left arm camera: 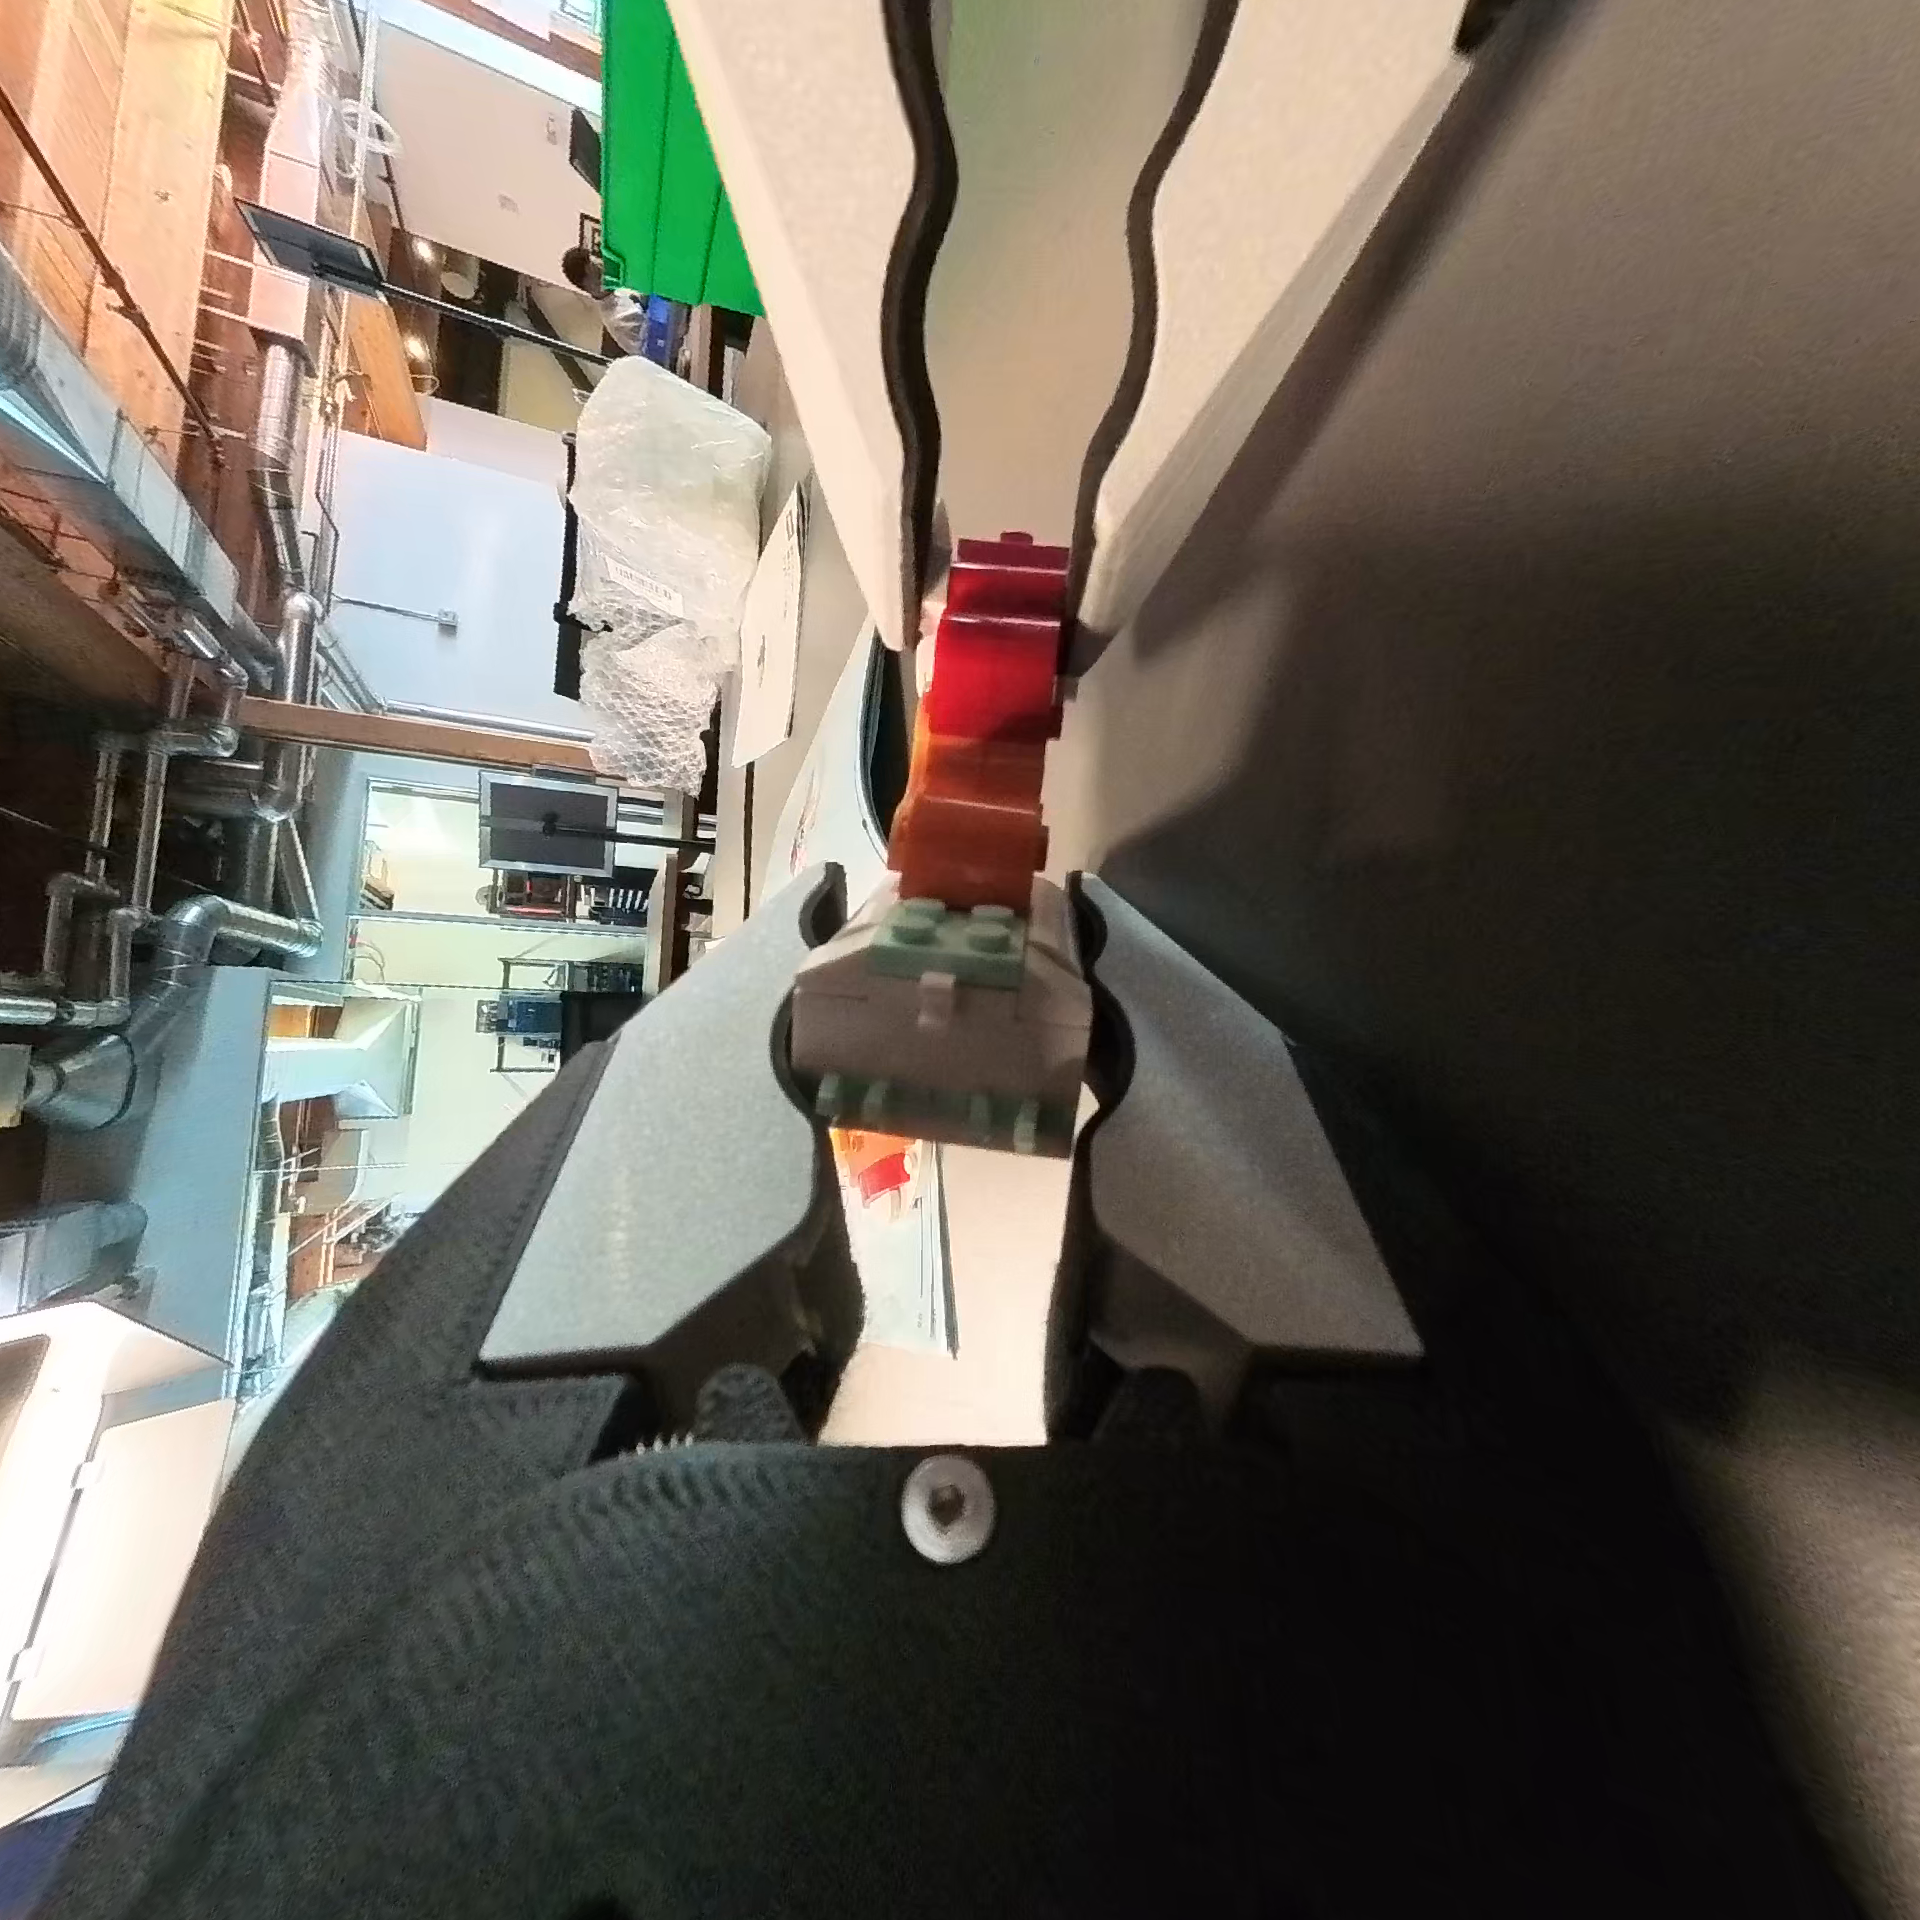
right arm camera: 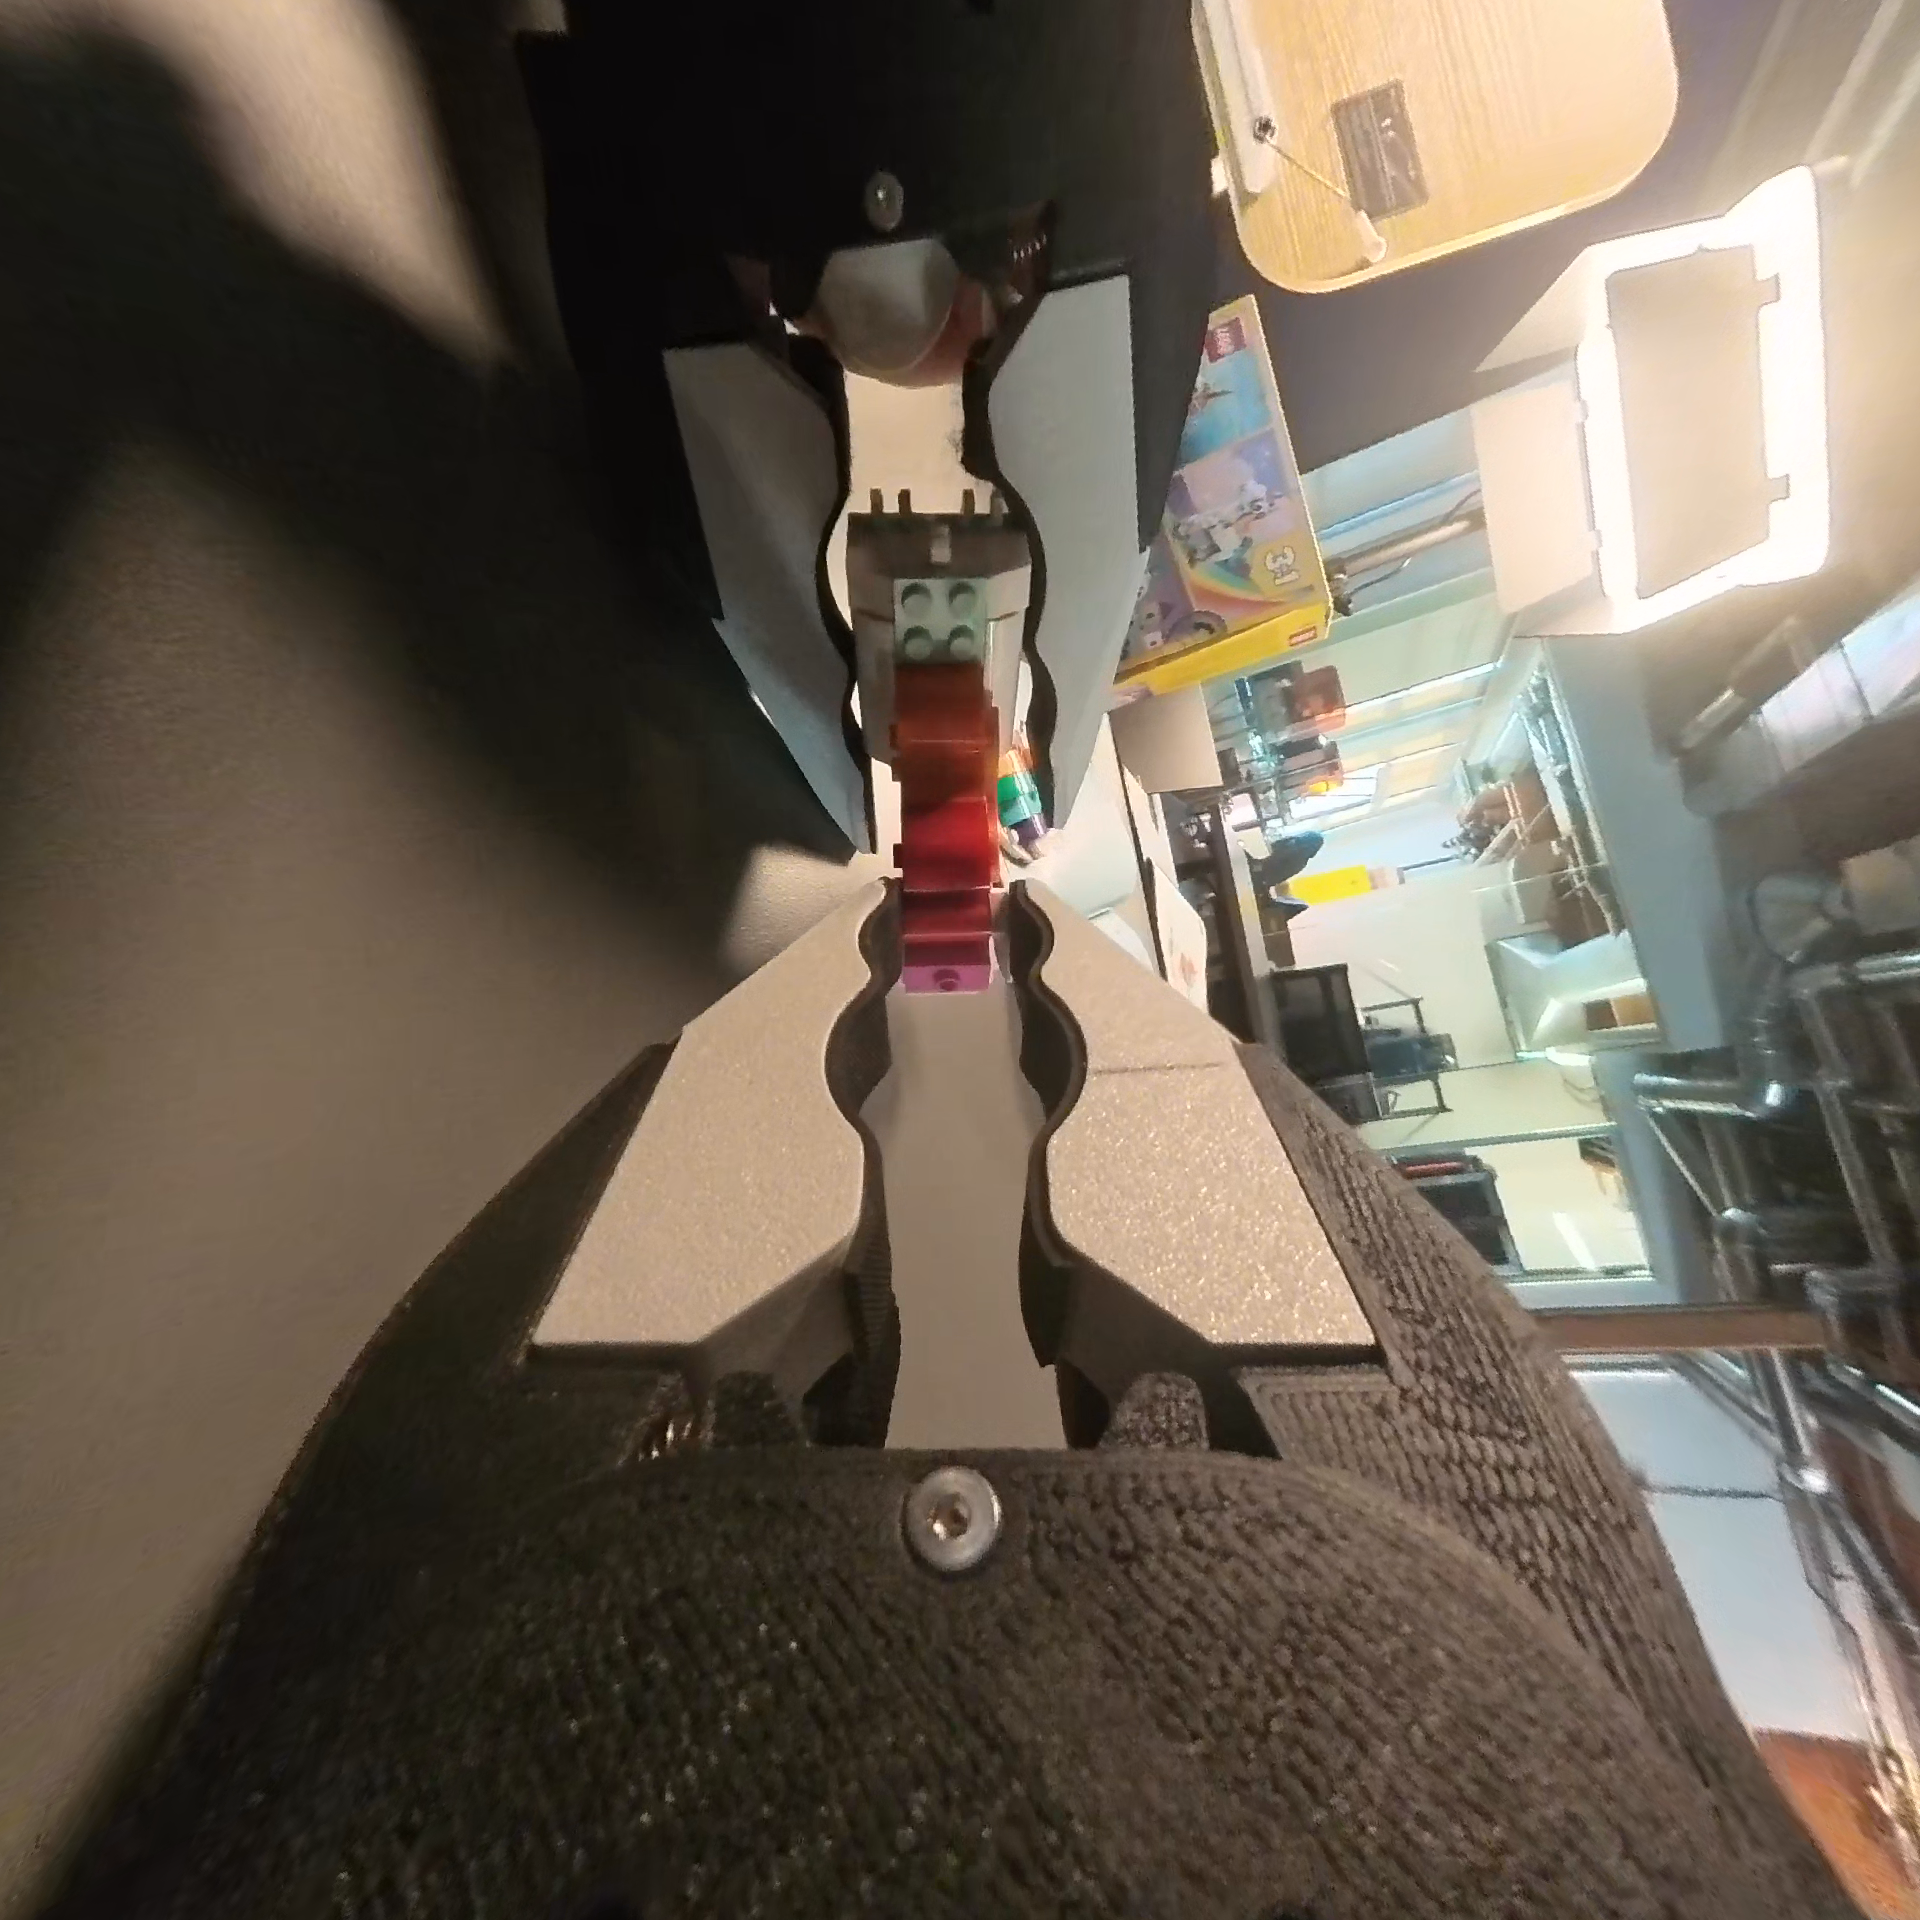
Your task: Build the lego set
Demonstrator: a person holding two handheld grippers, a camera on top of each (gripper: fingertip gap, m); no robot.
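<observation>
Left tongs (left arm camera: 940,997): closed on the grey end of the lego assembly (left arm camera: 977,831), wavy black pads pressed to both of its sides; pale green studded plate (left arm camera: 951,945) on top of the grey block.

Right tongs (right arm camera: 951,961): closed on the opposite, red end of the same lego assembly (right arm camera: 940,769), a small magenta piece (right arm camera: 943,979) at the very tip between the pads.

Lego assembly: one stepped row running grey, orange-brown, red; suspended between the two tongs, which face each other tip to tip; held in the air, off the counter (left arm camera: 821,582).

Background, left wrist view: bubble-wrapped bundle (left arm camera: 665,561) and white paper sheet (left arm camera: 774,644) on the counter; green panel (left arm camera: 665,156) farther off.

Background, right wrist view: yellow lego box (right arm camera: 1236,520), white lidded bin (right arm camera: 1704,405).
</observation>
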